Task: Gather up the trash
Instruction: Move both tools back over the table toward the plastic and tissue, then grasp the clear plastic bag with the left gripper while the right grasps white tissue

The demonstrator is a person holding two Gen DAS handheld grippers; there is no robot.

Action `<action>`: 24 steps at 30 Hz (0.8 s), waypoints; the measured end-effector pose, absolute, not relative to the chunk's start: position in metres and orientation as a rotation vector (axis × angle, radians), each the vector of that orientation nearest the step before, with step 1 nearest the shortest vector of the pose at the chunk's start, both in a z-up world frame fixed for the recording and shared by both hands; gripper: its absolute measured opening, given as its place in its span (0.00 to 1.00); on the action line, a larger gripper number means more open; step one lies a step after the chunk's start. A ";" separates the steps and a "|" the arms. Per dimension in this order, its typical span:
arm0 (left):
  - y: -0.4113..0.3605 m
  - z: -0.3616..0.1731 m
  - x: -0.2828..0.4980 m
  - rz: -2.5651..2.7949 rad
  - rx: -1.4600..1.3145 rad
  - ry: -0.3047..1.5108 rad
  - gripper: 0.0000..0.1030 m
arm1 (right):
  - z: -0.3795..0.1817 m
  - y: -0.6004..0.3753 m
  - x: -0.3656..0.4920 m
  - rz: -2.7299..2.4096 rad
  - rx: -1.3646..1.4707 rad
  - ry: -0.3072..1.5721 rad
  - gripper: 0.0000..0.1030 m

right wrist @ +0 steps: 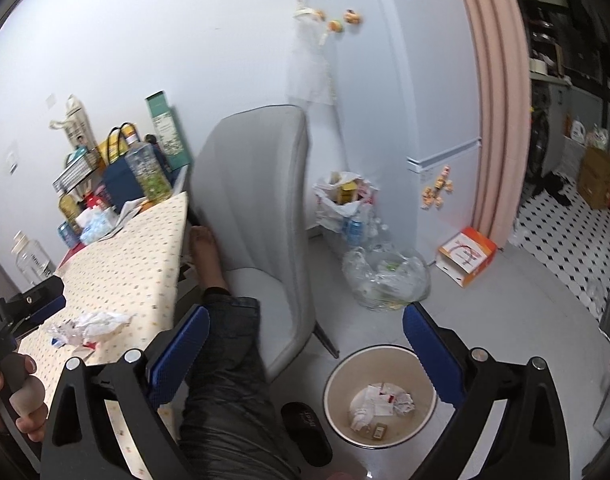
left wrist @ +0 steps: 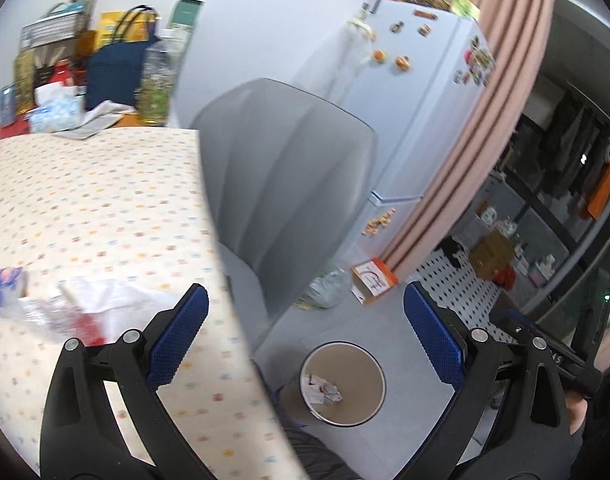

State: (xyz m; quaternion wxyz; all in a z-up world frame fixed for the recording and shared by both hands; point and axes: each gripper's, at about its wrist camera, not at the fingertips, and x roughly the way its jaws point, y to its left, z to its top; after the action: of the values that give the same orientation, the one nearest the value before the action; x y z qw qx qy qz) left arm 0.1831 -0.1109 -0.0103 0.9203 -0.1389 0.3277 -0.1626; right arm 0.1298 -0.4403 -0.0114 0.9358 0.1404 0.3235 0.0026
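both grippers wide open, empty; blurred wrappers on table

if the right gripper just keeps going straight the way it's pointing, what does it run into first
Probably the floor beside the round beige waste bin, or the bin's near rim. The open right gripper aims down past the grey upholstered chair, whose dark leg lies close to that line. Depth is unclear.
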 end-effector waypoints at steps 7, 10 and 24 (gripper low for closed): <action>-0.047 -0.015 0.163 -0.235 -0.338 0.653 0.94 | -0.013 -0.384 0.142 0.082 0.238 0.685 0.92; -0.023 -0.019 0.156 -0.199 -0.363 0.647 0.94 | -0.014 -0.363 0.146 0.118 0.227 0.696 0.92; 0.047 -0.045 0.146 -0.027 -0.433 0.657 0.94 | -0.017 -0.296 0.157 0.235 0.156 0.722 0.92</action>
State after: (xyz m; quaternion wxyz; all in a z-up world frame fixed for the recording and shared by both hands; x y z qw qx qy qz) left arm 0.1459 0.0469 -0.0447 0.9236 -0.2108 0.3199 -0.0129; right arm 0.1574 -0.2962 -0.0170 0.9258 0.0763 0.3519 0.1147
